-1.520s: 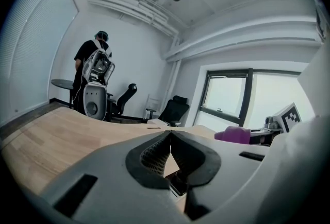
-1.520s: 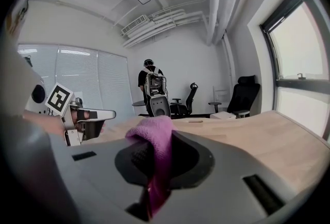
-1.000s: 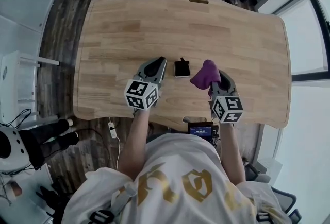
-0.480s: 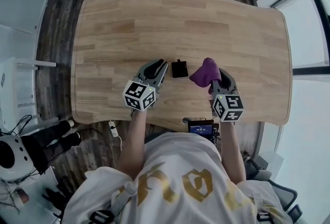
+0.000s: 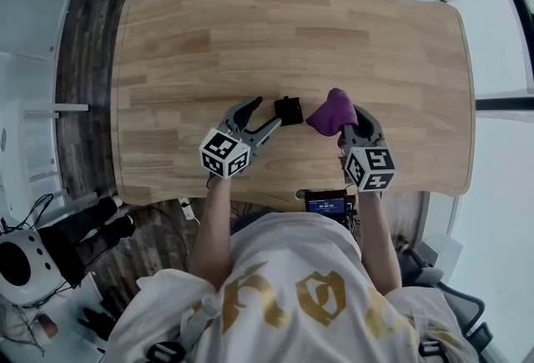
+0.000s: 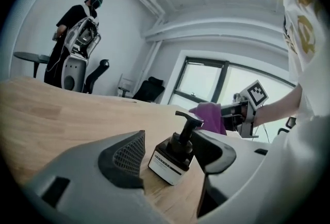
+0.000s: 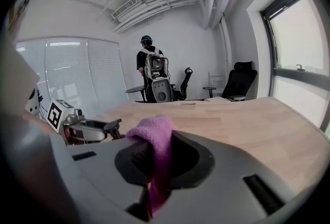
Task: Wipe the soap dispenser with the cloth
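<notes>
We see the L gripper low over the wooden table, its marker cube showing black-and-white squares. Its jaws stand well apart w/ the soap dispenser between them; the pads aren't pressing on it. The dispenser stands upright near the table's front edge: dark bottle, black pump, white label w/ dark print too small for us to read. Just right of it is the purple cloth, bunched and pinched between the closed jaws of the R gripper, which carries the same kind of marker cube. Gold lettering on the person's white shirt isn't legible to us.

Vs. a sec ago: the L jaws were together and sat beside the dispenser on its left; they've just been opening and now straddle it. The R gripper still clamps the cloth, same spot beside the dispenser.
</notes>
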The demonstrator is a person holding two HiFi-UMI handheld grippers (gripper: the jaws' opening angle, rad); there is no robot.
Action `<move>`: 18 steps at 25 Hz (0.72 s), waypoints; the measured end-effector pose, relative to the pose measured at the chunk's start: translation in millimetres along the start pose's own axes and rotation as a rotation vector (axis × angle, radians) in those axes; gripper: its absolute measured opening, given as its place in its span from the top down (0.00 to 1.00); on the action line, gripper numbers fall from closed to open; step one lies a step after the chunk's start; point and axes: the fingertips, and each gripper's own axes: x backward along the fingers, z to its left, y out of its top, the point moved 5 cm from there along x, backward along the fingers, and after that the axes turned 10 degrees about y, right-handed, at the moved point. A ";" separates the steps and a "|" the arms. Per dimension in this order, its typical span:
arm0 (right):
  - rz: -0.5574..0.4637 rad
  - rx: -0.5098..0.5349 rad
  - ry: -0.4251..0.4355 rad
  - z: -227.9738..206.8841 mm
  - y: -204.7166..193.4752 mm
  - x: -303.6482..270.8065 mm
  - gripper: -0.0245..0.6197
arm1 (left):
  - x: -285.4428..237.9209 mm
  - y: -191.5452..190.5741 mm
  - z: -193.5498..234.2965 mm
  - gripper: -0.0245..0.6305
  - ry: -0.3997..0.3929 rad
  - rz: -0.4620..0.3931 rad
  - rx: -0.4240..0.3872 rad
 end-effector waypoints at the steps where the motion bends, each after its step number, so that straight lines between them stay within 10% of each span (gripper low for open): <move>1: 0.003 -0.001 -0.001 -1.1 -0.5 -0.3 0.91 | -2.0 -3.2 -1.4 0.56 -0.018 0.016 -0.014; 18: 0.047 -0.015 -0.004 -16.0 -8.0 -13.1 0.91 | -28.4 -40.8 -10.7 0.43 -0.191 0.197 -0.283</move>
